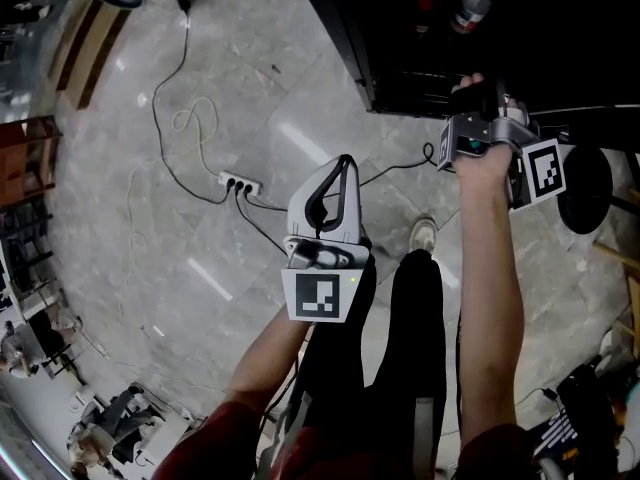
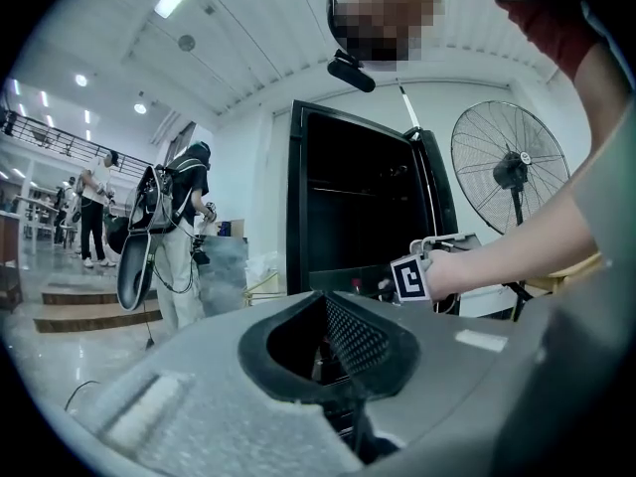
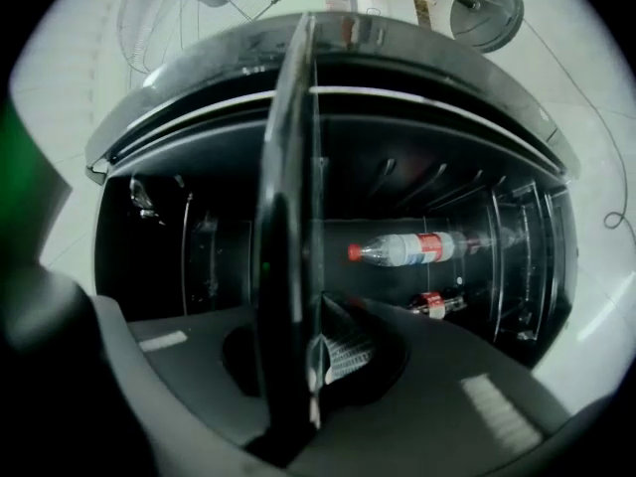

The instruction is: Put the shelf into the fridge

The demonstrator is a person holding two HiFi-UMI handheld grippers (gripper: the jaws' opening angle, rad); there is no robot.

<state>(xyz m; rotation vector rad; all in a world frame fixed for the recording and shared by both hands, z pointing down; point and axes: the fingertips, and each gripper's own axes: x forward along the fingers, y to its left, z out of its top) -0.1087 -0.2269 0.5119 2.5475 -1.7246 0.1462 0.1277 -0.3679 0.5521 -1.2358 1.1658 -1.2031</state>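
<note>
The shelf (image 3: 295, 217) is a thin glass plate, seen edge-on in the right gripper view as a dark upright band. My right gripper (image 3: 313, 351) is shut on its near edge. It faces the open black fridge (image 3: 199, 237), with the shelf's far edge at the opening. Inside lie a clear bottle with a red cap (image 3: 407, 249) and a smaller one (image 3: 437, 304). In the head view the right gripper (image 1: 478, 93) reaches the fridge (image 1: 400, 58) at the upper right. My left gripper (image 1: 343, 163) hangs mid-frame over the floor, jaws together and empty, apart from the shelf. It (image 2: 343, 361) points toward the fridge (image 2: 348, 217).
A power strip (image 1: 238, 183) with trailing cables lies on the marble floor left of the fridge. A pedestal fan (image 2: 509, 167) stands right of the fridge, its base (image 1: 585, 188) near my right hand. Another person (image 2: 184, 227) stands further off to the left. My shoe (image 1: 424, 233) is below the fridge front.
</note>
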